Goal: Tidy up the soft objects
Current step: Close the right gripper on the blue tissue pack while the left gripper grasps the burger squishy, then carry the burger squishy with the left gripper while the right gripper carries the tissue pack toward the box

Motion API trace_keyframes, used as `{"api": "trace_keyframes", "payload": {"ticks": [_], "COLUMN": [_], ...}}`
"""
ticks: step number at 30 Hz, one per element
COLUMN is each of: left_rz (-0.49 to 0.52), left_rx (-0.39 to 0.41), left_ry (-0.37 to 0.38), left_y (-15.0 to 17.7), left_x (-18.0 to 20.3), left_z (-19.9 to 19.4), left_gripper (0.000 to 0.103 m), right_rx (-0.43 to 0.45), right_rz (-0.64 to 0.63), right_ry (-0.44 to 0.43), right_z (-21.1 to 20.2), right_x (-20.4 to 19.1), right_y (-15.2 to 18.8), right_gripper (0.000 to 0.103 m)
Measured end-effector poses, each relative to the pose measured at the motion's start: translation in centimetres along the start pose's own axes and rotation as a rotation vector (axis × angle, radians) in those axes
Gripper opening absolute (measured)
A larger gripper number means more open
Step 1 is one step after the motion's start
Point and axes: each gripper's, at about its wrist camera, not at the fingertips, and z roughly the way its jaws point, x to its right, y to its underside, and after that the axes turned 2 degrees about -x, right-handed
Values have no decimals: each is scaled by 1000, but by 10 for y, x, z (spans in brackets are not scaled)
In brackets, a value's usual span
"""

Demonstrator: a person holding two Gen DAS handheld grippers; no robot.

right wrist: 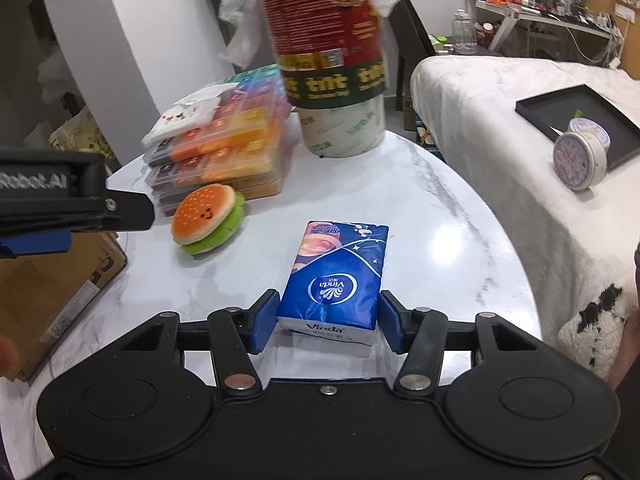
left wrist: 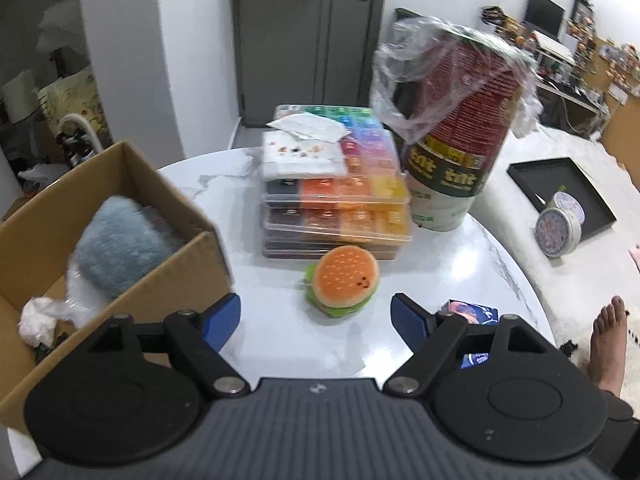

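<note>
Fingers of your right hand-held gripper sit either side of the blue tissue pack, spread about to its width; whether the pads press it, you cannot tell. The pack lies flat on the white table. Your left hand-held gripper is wide open and empty, hovering just short of the burger plush. Left of it stands your cardboard box, a fluffy blue-grey toy inside. Beyond the burger sit stacked bead cases and a wrapped canister.
</note>
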Motion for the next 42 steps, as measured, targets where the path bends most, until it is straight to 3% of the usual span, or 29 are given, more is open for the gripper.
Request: {"api": "trace_keyframes", "payload": {"ticks": [3, 9, 26, 31, 42], "left_rz": [25, 92, 59, 27, -33], "left_rx": [-20, -17, -45, -63, -36], "left_ry": [6, -1, -54, -18, -5], "left_y": [0, 1, -1, 3, 9], "left_x": [9, 27, 28, 23, 12], "left_z": [11, 33, 78, 83, 58], "left_gripper": [69, 69, 69, 45, 39], "right_rx": [1, 11, 28, 31, 40], "right_rz": [25, 64, 76, 77, 73], "right_ry": [-3, -2, -13, -11, -29], "right_z": [-3, -6, -11, -15, -24], "right_x": [9, 22, 26, 26, 22], "right_y": [-1, -2, -1, -2, -3], "right_gripper": [53, 53, 52, 52, 51]}}
